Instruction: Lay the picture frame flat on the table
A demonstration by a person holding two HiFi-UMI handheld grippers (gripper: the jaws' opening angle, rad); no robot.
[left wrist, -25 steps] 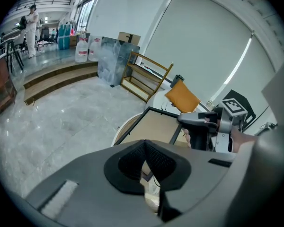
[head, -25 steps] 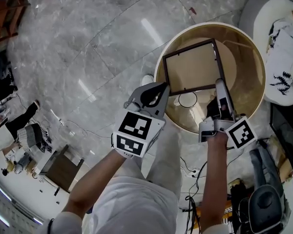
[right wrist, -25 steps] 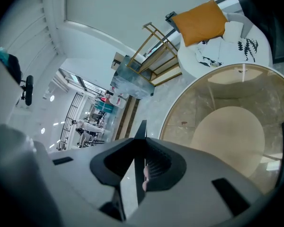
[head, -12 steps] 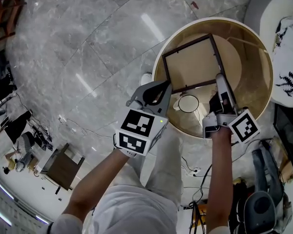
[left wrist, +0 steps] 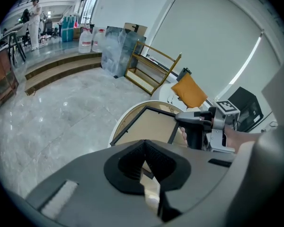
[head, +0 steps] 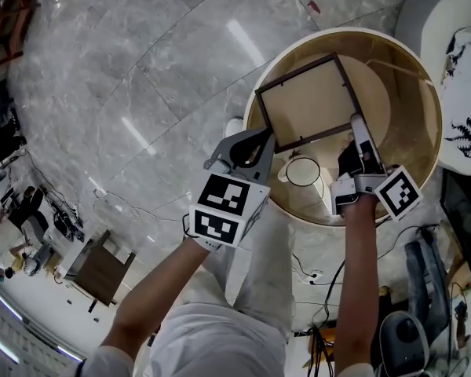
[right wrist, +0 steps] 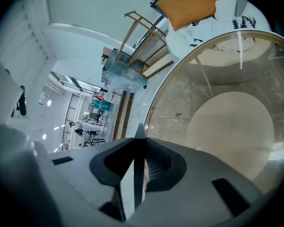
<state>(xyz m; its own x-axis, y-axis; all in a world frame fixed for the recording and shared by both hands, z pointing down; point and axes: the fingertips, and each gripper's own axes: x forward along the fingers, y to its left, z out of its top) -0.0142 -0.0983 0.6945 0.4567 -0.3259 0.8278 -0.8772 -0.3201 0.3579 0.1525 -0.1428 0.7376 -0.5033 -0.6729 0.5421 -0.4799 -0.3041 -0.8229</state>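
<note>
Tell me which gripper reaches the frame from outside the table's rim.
The left gripper: its body hangs over the floor, jaws crossing the table rim to a corner of the picture frame. The right gripper sits over the table.

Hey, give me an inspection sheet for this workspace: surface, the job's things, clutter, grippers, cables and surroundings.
Surface: round glass-topped table with a pale rim.
Job's things: frame, held over the table; looks tilted, not yet flat.
Clutter: white round thing by the frame's near edge; on or under the glass, cannot tell.
Grippers: left hand-held gripper shut on the frame's near left corner; right hand-held gripper shut on its near right corner.
Cables: loose cables on the floor by the person's legs.
Surroundings: marble floor; leaf-print fabric at right.
</note>
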